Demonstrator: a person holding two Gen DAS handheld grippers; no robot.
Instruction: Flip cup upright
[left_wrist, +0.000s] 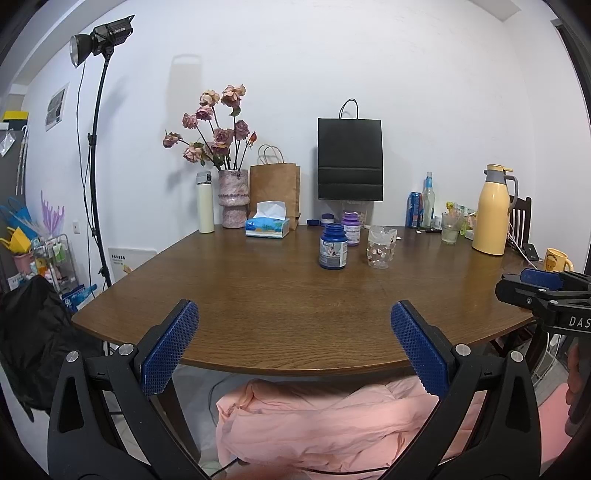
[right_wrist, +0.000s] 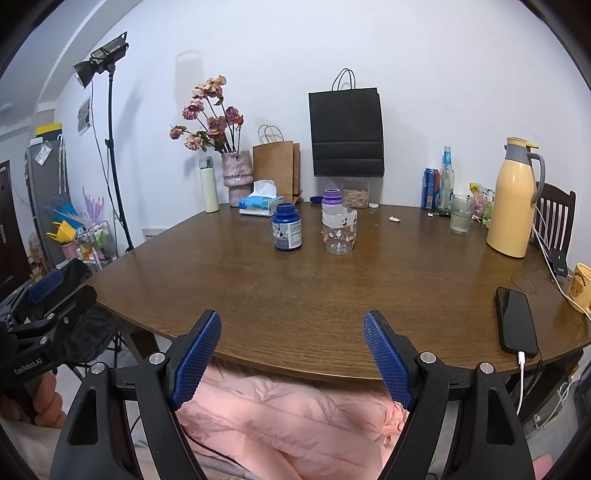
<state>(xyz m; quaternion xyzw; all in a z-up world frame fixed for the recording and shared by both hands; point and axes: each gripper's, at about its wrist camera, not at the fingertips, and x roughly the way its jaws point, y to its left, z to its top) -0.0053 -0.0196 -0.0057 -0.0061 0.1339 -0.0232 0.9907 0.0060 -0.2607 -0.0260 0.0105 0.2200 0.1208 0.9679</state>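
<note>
Your left gripper (left_wrist: 295, 347) hangs over the near edge of the bench (left_wrist: 280, 302), and its jaws are wide with nothing in them. Your right gripper (right_wrist: 291, 354) hangs over the same edge, jaws wide too, and it holds nothing.

The cup (right_wrist: 339, 232) is clear, with little pictures on it. It stands on the bench, far out in front of both grippers. Its wide end is down and its narrow end is up. In the left view you see the cup (left_wrist: 381, 247) just right of the blue bottle (left_wrist: 333, 246), close beside it but not touching. A purple bottle (left_wrist: 351, 228) stands just behind the cup. A tissue box (left_wrist: 267, 224) sits to the left of the blue bottle, nearer the wall. A vase (left_wrist: 232, 201) with pink flowers stands behind the tissue box.

Far to the right of the cup is a tall yellow jug (right_wrist: 513, 205). A black phone (right_wrist: 516, 319) lies flat near the right edge of the bench, with a white cable plugged into it.
</note>
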